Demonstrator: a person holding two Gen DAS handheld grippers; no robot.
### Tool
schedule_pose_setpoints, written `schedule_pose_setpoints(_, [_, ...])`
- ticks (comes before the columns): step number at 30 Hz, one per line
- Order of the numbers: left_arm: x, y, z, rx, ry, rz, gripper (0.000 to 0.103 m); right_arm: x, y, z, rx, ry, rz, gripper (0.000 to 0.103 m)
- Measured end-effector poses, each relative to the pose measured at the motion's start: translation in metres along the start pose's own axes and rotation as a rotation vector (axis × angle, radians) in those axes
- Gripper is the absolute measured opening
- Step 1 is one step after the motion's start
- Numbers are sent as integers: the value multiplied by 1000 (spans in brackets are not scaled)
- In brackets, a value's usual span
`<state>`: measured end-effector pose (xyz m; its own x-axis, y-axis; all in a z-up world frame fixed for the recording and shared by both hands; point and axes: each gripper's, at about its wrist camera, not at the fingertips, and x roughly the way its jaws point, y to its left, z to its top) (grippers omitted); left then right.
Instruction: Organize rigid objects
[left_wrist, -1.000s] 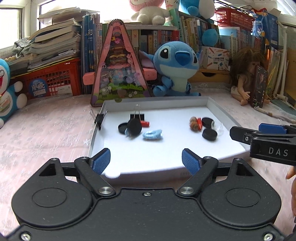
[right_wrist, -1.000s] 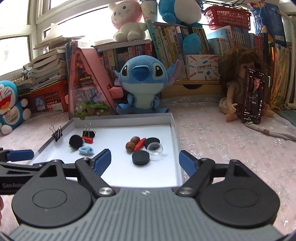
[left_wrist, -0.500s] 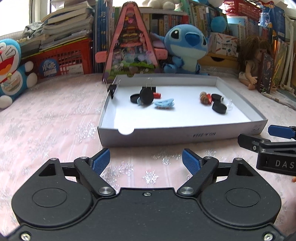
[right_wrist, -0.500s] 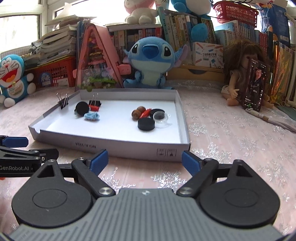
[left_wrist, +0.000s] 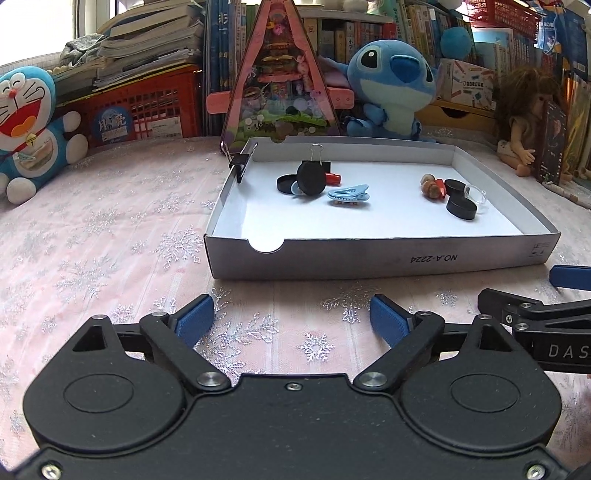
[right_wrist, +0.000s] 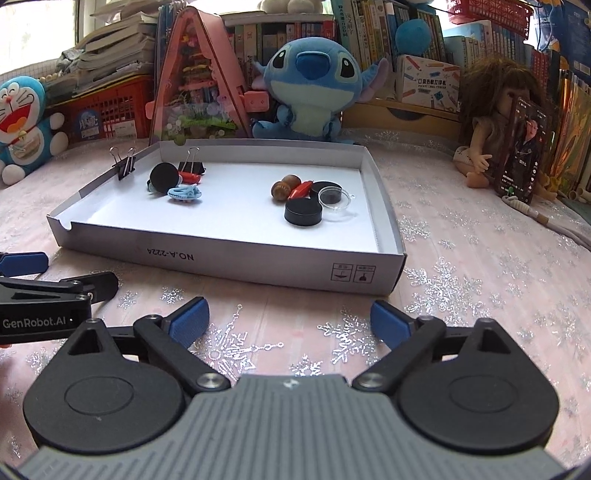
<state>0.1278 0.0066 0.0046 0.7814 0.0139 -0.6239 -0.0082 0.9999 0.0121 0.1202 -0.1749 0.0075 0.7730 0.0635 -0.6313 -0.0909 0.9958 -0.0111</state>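
Note:
A shallow white cardboard tray (left_wrist: 369, 258) (right_wrist: 236, 258) lies on the pink tablecloth. Its left group has black round lids (left_wrist: 313, 178) (right_wrist: 164, 178), a blue hair clip (left_wrist: 349, 194) (right_wrist: 184, 192), a red piece and a black binder clip (right_wrist: 192, 167). Its right group has nuts (right_wrist: 283, 187), a red piece, black discs (left_wrist: 461, 209) (right_wrist: 303, 213) and a clear lid (right_wrist: 332, 197). Another binder clip (left_wrist: 240, 161) (right_wrist: 123, 164) grips the tray's left wall. My left gripper (left_wrist: 291, 321) and my right gripper (right_wrist: 290, 321) are open and empty, low over the cloth in front of the tray.
Behind the tray stand a pink triangular toy house (left_wrist: 280, 77), a blue Stitch plush (right_wrist: 314, 85), a doll with a phone (right_wrist: 517, 140), a Doraemon plush (left_wrist: 26, 122), a red basket (left_wrist: 140, 107) and shelves of books. The right gripper's fingers (left_wrist: 535, 317) show at the left view's right edge.
Both grippers have pulled back from over the tray and dropped low to the cloth in front of it. They stay open. The tray's contents have not moved.

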Motion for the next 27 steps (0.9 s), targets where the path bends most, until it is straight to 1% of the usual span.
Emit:
schedule_pose_setpoints(2, [1,1,1,-5,6,2,97,2,-1,1,10,5,-9,102])
schedule_pose_setpoints(6, [3,1,1,-4,16,-1,102,8,-2,3,18,25,-11,103])
schedule_pose_setpoints(27, [3,1,1,-7,16,-3,103,9,-5,3,33,29,1,103])
